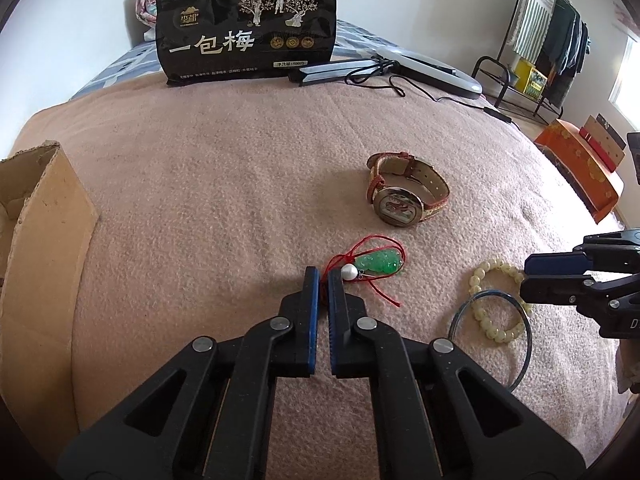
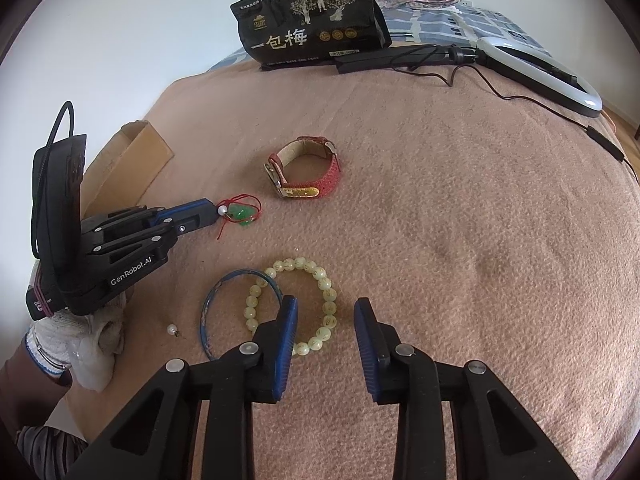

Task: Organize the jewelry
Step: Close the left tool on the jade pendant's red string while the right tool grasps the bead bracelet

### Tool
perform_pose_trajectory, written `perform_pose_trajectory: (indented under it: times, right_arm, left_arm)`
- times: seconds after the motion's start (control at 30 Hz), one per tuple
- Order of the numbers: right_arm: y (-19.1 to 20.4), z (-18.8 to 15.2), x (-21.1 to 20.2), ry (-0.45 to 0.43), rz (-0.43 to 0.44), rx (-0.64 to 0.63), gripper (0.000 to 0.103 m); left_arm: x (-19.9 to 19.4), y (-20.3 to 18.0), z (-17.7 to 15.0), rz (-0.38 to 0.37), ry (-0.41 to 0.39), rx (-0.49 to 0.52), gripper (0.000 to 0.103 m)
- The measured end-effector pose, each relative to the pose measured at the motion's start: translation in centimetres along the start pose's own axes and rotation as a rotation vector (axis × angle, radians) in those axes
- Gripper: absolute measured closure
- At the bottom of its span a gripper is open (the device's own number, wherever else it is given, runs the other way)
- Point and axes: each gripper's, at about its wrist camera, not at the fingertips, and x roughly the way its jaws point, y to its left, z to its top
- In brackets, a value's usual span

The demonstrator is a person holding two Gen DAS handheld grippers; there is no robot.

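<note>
My left hand-held gripper point(image 1: 323, 276) is clenched: its blue pads stand almost together at the tips, right where the red cord point(image 1: 362, 246) of the green jade pendant point(image 1: 378, 263) bunches up. Whether a strand is actually caught between the pads I cannot tell. A white pearl bead point(image 1: 348, 270) sits just against the right pad's tip, with the pendant just beyond it on the pink blanket point(image 1: 224, 184).

My right hand-held gripper point(image 2: 326, 305) is released, its jaws partway apart and low over the pale bead bracelet point(image 2: 326, 292). The left pad point(image 2: 287, 334) covers the near-left part of the bracelet's ring, while the right pad lies outside the ring on its right, so a section of beads lies in the gap between them, not pinched. The thin blue bangle point(image 2: 206, 312) overlaps the bracelet on its left side and passes close by my left pad. A small pearl earring point(image 2: 173, 329) lies alone farther left, near my gloved left hand point(image 2: 86, 344).

Farther out, in the middle of the bed, the red-strapped watch point(image 2: 308, 170) rests on its side, well apart from both grippers. A cardboard box point(image 1: 38, 216) stands open at the left edge of the blanket. At the far end a black snack bag point(image 1: 248, 28) stands upright, with a ring light point(image 2: 556, 72) and its cable lying beside it, and folded floral bedding behind.
</note>
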Motion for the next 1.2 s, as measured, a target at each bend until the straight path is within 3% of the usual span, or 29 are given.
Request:
perform_pose_trajectory:
  times: [0.47,0.7,0.9,1.03,1.2]
  right_arm:
    - [-0.4,0.3,1.3,0.043,-0.02,0.021,0.093]
    - [-1.6,0.4,1.6,0.053,0.009,0.085,0.091]
    - [-0.4,0.6,1.9,0.066,-0.03,0.022,0.089]
    - [0.1,0.7,1.9,0.068,-0.067,-0.006,0.098]
    - [0.0,0.6,1.1,0.046,-0.058,0.025,0.098]
  left_arm:
    - [-1.0,-0.1,0.3,-0.011,-0.029,-0.008,0.102]
    - [-1.7,-0.7,0.6,-0.018,-0.045,0.001,0.102]
    - [-2.3,-0.9,0.8,-0.014,-0.053,0.0,0.102]
    - [-3.1,-0.9,1.1,-0.017,-0.065,-0.007,0.102]
    - [-4.7,-1.1,1.5,-0.023,-0.094,-0.002,0.102]
